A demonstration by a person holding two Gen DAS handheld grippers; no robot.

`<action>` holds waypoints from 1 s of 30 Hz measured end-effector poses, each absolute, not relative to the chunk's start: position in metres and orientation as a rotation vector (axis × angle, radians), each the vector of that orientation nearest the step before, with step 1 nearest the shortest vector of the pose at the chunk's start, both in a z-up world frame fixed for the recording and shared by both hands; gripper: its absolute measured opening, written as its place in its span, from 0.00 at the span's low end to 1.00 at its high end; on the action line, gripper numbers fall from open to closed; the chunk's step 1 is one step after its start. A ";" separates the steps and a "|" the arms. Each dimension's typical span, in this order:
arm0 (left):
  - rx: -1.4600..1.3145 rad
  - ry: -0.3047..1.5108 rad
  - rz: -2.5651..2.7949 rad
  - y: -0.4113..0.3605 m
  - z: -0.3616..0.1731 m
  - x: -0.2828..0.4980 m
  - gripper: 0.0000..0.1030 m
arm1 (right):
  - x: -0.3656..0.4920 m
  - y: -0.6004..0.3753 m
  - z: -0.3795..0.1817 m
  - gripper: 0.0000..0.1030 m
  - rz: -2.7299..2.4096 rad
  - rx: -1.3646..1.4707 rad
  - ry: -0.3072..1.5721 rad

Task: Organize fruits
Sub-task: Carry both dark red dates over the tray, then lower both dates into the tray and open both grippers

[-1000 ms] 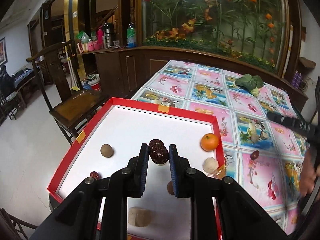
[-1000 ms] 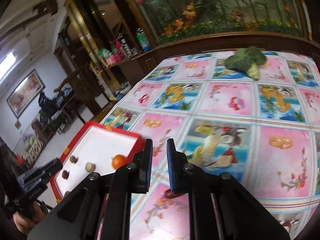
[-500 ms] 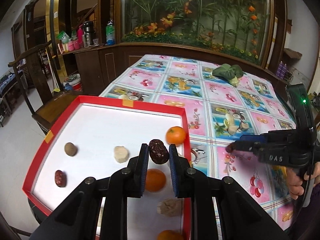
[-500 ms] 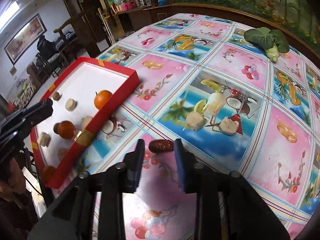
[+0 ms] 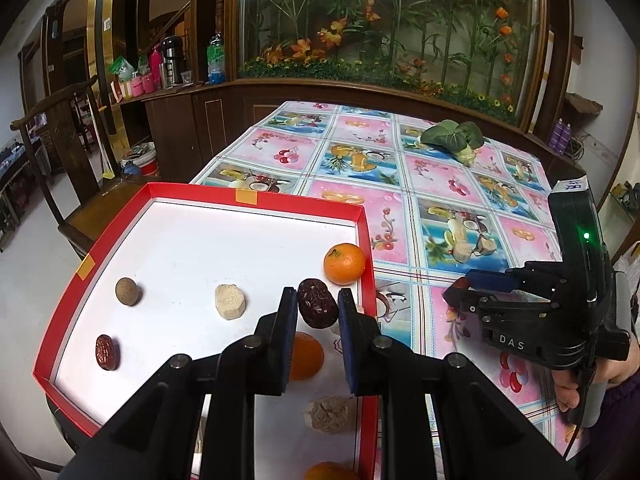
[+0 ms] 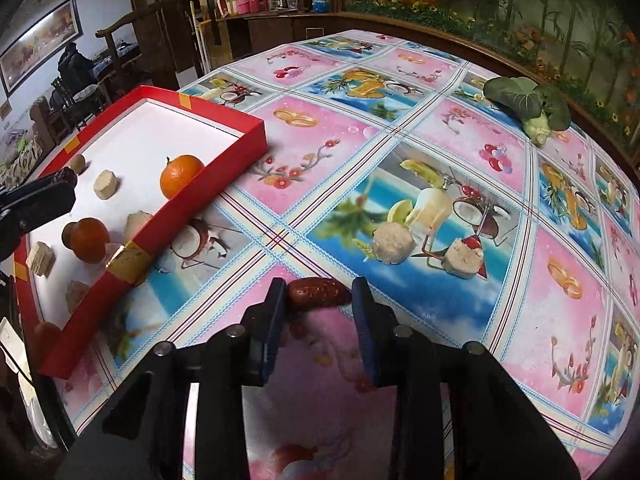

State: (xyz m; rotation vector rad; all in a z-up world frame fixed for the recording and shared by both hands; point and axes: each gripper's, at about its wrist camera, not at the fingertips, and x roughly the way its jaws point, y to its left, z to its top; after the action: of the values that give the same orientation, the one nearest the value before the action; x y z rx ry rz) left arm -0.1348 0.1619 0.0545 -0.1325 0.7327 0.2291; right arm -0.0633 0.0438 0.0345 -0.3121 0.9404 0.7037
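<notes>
Left gripper (image 5: 318,308) clamps a wrinkled dark-red date (image 5: 318,309) above the red-rimmed white tray (image 5: 256,198), likely for sorting. Right gripper (image 6: 320,300) brackets a second date (image 6: 319,298) on the floral tablecloth (image 6: 440,152); grip unclear.

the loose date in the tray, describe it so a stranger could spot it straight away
Find the red tray with the white floor at the table's left edge. Go to its near left corner, closest to the camera in the left wrist view. The date lies there alone: small, dark red, wrinkled and oval, unlike the round brown ball beyond it and the pale chunk to the right.
</notes>
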 end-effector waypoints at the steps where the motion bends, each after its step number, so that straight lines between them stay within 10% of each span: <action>1: -0.134 0.733 0.230 0.162 0.055 -0.135 0.19 | -0.063 0.044 0.035 0.34 0.704 -0.312 0.939; 30: -0.203 0.759 0.504 0.271 0.040 -0.181 0.19 | -0.169 0.179 0.070 0.34 1.133 -0.257 0.788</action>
State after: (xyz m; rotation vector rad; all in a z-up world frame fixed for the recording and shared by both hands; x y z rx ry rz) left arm -0.1805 0.2708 0.0405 -0.2033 0.7591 0.5040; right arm -0.1690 0.1786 0.0695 -0.2575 0.7877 1.1326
